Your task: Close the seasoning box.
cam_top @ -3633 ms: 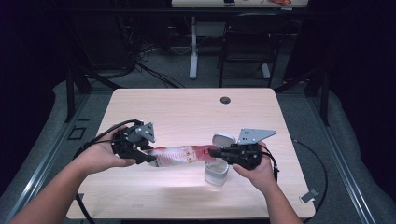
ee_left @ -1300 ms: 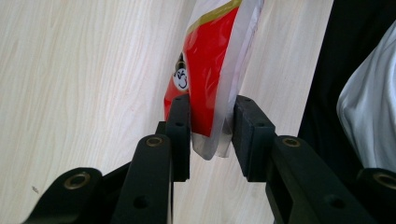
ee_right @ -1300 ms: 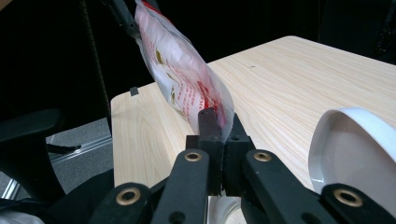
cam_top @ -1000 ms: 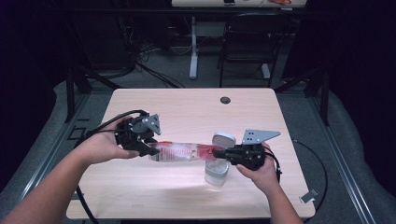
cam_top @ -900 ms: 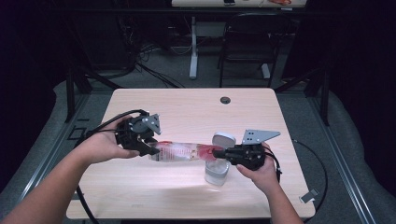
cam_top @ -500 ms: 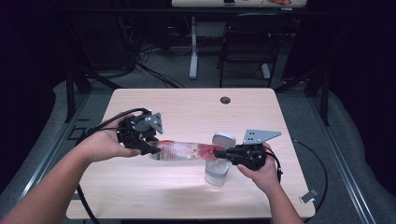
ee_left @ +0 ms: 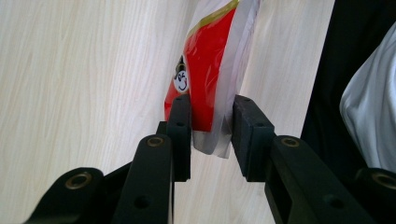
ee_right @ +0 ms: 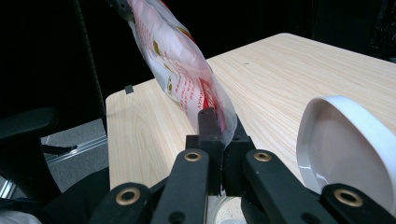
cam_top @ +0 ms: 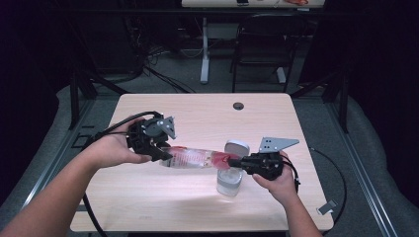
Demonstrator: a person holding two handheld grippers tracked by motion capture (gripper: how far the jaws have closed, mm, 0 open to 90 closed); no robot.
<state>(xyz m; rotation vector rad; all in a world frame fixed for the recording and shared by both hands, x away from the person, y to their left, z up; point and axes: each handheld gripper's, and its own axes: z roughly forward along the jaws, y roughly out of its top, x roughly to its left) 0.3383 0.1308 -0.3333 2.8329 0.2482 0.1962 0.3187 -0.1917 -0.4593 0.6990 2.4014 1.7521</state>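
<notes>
High view: we've got a light, floppy, slippery pouch point(cam_top: 190, 157) pinched end-to-end, left hand-held gripper point(cam_top: 159, 151) and right hand-held gripper point(cam_top: 236, 161) both clamped on its sealed edges, over the jar point(cam_top: 230, 181).

The packet point(cam_top: 192, 157) is clear and white plastic with a red panel, a thin gold stripe, a small white smiling face and red print on its white side. Both grippers, left point(cam_top: 159, 149) and right point(cam_top: 236, 162), are black with brass-coloured pins. The table point(cam_top: 207, 113) is pale wood grain. The jar point(cam_top: 229, 182) is clear, its lid point(cam_top: 236, 148) white.
</notes>
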